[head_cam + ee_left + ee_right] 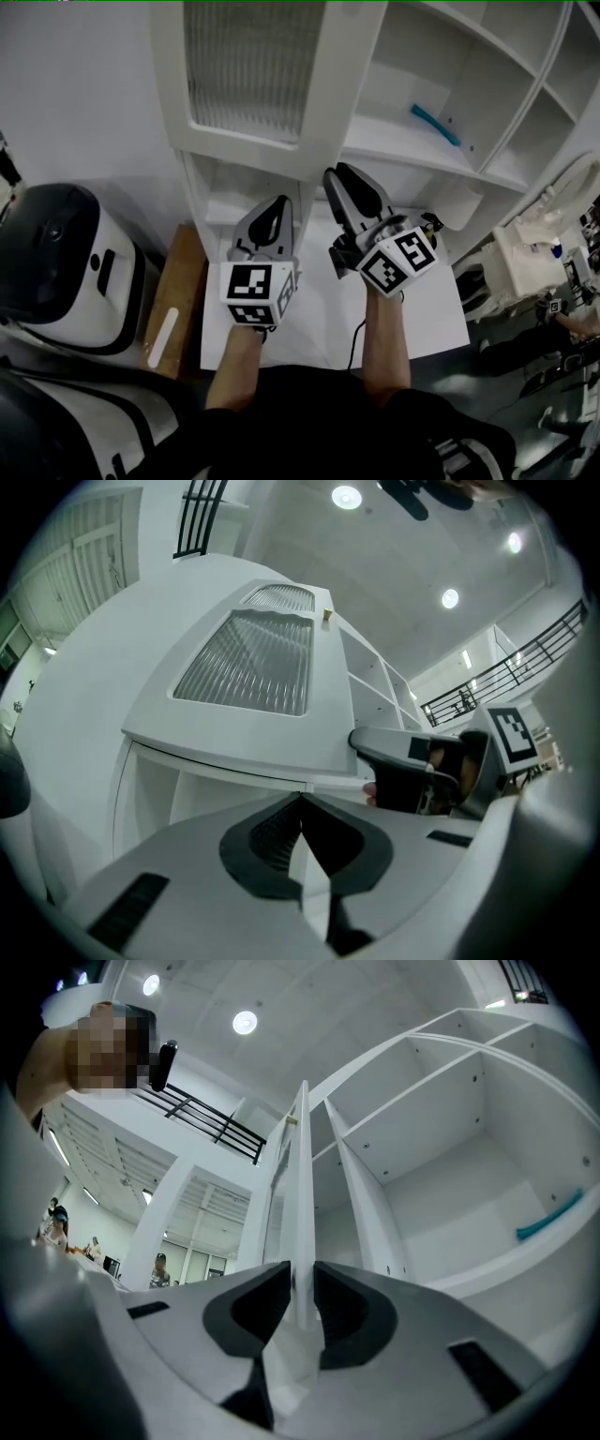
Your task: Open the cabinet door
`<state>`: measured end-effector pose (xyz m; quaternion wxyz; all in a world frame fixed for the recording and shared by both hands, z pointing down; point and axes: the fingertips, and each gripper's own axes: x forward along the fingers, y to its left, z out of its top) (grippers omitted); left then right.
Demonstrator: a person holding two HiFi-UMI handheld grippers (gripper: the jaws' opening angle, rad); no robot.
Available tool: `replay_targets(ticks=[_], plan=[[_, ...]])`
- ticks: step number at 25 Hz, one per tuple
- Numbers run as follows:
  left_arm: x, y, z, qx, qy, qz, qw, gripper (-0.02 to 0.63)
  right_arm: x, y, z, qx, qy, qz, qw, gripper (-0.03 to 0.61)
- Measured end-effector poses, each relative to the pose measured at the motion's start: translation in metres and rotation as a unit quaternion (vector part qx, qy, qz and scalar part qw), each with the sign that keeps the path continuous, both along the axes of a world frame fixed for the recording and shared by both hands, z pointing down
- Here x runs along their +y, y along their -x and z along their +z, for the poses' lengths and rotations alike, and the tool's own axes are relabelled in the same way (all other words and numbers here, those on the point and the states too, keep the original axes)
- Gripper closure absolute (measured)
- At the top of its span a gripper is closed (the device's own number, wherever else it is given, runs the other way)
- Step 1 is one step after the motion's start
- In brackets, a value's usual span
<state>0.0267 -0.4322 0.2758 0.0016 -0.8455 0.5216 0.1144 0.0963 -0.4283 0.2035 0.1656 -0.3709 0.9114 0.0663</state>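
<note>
The white-framed cabinet door (267,70), set with a ribbed glass pane, already stands away from the tall white shelving cabinet (487,141). It is swung out toward the person, so the bare compartments behind it lie open to the head view. One shelf holds a small teal object (434,124) (too small to tell what it is). The right gripper (342,183) has the door by its free edge. In the right gripper view the thin white panel (302,1204) runs straight up between its fingers (267,1302), and the dark pads press on it from both sides. The left gripper (278,204) sits just beside it, low under the door's bottom rail. Its own view shows the fingers (272,841) brought together with nothing between them, so it takes no part in the pull. The opening looks well under way rather than finished, with the grasp made and the door clear of its frame. How wide it stands against its full swing cannot be read exactly. What seems left is to draw the edge further round on its hinges until the door is fully open, then let go of it.
</note>
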Motion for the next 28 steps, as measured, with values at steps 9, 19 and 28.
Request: replay_targets(ticks=[9,19,28], plan=[[0.022,0.006,0.006,-0.006,0.013,-0.013,0.9998,0.601,0.028,0.01,0.0,-0.005,-0.001,-0.015,1.0,0.491],[0.053,0.012,0.016,-0.005,0.029,-0.027,0.9992,0.6,0.057,0.022,-0.001,-0.005,-0.008,-0.033,0.999,0.494],[0.079,0.028,0.016,-0.001,0.025,-0.05,0.9984,0.6,0.084,0.037,-0.001,-0.006,-0.014,-0.056,0.998,0.502]])
